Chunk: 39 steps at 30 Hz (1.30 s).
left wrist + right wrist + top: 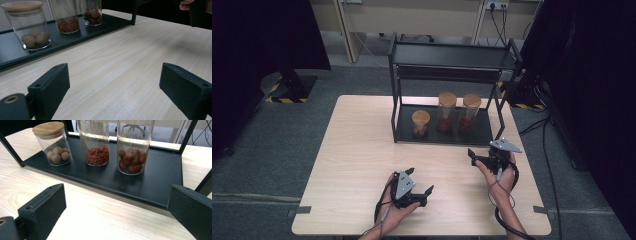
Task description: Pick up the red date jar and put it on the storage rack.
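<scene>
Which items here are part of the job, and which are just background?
In play:
- short jar of brown balls
- middle jar of small red bits
- right jar of dark red fruit
- black rack holding them
- left gripper, open
- right gripper, open

Background:
- table
- wall sockets and cables

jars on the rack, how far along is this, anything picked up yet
Nothing looks done: the short jar, middle jar and right jar all stand lidded on the rack's bottom shelf. Both the left gripper and right gripper are open and empty over the table. Reaching and grasping remain.
</scene>
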Available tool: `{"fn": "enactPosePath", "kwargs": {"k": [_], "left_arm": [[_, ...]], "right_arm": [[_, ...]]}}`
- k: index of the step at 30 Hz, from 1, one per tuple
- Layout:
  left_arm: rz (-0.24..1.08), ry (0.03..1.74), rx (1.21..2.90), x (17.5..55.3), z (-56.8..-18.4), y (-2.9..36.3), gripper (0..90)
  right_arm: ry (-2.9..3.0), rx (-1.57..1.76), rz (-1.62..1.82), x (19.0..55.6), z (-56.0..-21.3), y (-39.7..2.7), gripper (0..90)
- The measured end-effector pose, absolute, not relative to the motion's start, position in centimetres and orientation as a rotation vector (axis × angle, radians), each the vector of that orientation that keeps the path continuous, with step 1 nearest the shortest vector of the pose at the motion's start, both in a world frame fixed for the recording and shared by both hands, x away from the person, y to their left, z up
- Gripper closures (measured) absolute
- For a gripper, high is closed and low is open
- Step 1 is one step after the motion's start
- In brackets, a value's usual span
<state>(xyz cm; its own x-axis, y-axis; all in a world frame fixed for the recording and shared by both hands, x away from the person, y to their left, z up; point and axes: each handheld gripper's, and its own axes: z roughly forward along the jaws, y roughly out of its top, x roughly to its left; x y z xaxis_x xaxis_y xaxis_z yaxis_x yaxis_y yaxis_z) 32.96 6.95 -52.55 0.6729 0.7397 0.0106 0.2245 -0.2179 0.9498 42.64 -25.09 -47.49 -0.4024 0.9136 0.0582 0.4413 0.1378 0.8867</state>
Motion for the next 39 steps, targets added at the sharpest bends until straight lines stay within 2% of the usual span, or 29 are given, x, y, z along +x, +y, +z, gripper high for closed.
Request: {"fn": "enactPosePath", "kwargs": {"k": [39], "left_arm": [[0.576,0.775,1.769,32.9,-52.5,6.9,8.9]], "right_arm": [[1.916,1.328,1.181,38.9,-49.4,-27.3,2.3]]}}
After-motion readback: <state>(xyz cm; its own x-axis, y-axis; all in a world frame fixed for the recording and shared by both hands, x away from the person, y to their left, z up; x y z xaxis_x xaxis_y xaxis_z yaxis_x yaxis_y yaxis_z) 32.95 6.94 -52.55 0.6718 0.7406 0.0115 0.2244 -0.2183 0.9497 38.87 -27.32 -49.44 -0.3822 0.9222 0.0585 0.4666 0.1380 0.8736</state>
